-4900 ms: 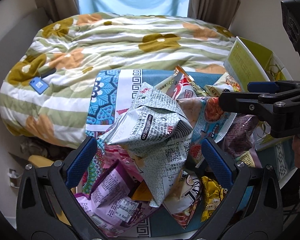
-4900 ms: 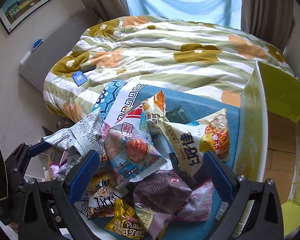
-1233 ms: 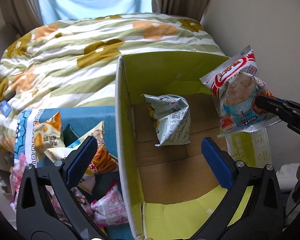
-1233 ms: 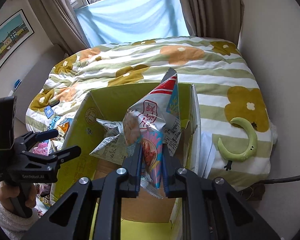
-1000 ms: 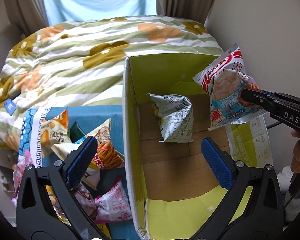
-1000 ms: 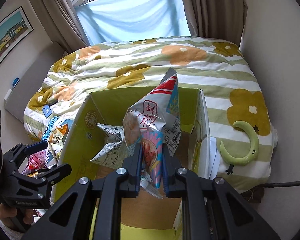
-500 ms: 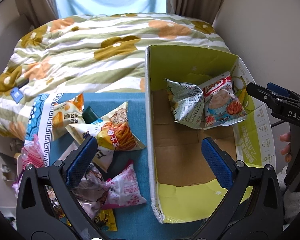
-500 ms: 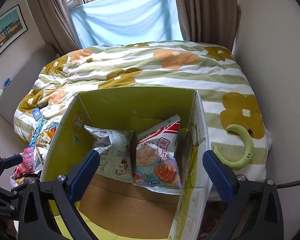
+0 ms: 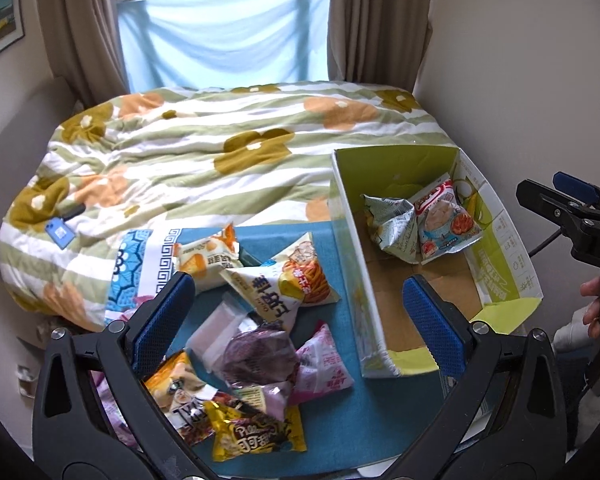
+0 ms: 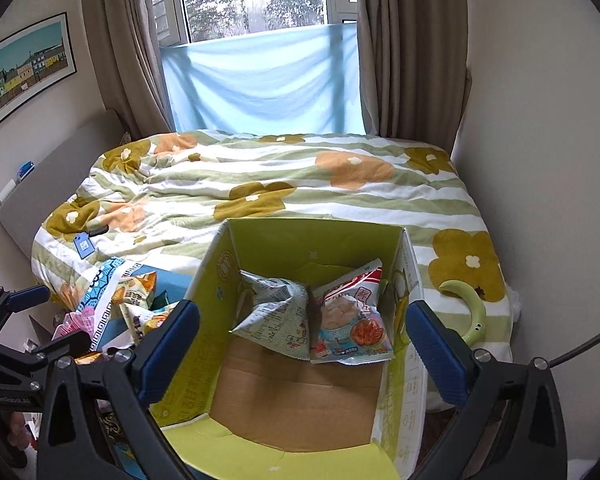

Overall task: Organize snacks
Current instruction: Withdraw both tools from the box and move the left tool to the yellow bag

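An open cardboard box (image 9: 352, 248) (image 10: 216, 280) with green flaps holds two snack bags at its far end: a grey newsprint bag (image 9: 392, 224) (image 10: 280, 316) and a red-and-blue shrimp bag (image 9: 444, 220) (image 10: 352, 320). A pile of snack bags (image 9: 260, 320) lies on a blue mat (image 9: 340, 420) left of the box. My left gripper (image 9: 296, 320) is open and empty above the pile; it also shows in the right wrist view (image 10: 36, 320). My right gripper (image 10: 304, 344) is open and empty above the box; it also shows in the left wrist view (image 9: 564, 200).
A bed with a floral striped quilt (image 9: 204, 152) lies behind the mat and box. A wall (image 9: 520, 80) stands right of the box. A green curved toy (image 10: 468, 312) lies on the quilt right of the box. Curtains and a window are at the back.
My right gripper opened and let go of the shrimp bag, which now rests in the box beside the newsprint bag. Both grippers drew back and up; my left view swung left over the pile.
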Demonstrator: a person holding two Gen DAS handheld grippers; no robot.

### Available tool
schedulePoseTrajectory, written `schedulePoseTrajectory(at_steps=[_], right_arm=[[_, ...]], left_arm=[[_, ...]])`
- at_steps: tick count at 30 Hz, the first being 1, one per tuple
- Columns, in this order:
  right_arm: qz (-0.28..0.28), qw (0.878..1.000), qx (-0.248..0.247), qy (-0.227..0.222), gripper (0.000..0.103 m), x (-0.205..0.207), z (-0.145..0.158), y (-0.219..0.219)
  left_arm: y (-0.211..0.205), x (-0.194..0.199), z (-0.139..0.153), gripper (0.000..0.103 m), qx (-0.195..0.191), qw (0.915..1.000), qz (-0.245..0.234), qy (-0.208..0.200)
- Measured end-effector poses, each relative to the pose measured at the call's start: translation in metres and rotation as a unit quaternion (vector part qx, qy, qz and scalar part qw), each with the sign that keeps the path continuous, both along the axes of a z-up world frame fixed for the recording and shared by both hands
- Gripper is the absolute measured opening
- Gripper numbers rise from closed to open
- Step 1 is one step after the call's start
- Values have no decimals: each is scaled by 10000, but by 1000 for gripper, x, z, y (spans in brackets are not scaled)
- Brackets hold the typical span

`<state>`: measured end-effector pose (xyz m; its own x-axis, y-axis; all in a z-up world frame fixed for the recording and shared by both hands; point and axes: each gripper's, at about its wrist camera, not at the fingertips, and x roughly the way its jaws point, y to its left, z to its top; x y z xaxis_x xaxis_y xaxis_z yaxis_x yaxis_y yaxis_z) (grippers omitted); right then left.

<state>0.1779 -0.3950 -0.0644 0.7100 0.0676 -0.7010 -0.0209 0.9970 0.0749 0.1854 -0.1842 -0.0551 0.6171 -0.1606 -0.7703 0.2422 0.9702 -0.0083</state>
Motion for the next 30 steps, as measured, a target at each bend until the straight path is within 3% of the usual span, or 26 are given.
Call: schedulePoseTrajectory(at_steps=[9,13,18,24,30], right_arm=[[-202,9990,63,-384,102,-66,23,68],[-220,9985,141,-479,102,-89,20,96],[-215,9991,270,-248,102,-109,10,132],[-224,9997,76,-100,102,-128,-7,172],[-135,9988,331,339,102,-128,-37,193]], left_arm=[[90,-56,16,103,-23,9996,149,-252],[131,-82,9,103,-71,9996,232,-140],[167,-109,-8,103,-199,9997,111,68],[175,-124,-38,102,-547,9972,-308,399],[151,-121,-81,102,-702,9930,-491,809]])
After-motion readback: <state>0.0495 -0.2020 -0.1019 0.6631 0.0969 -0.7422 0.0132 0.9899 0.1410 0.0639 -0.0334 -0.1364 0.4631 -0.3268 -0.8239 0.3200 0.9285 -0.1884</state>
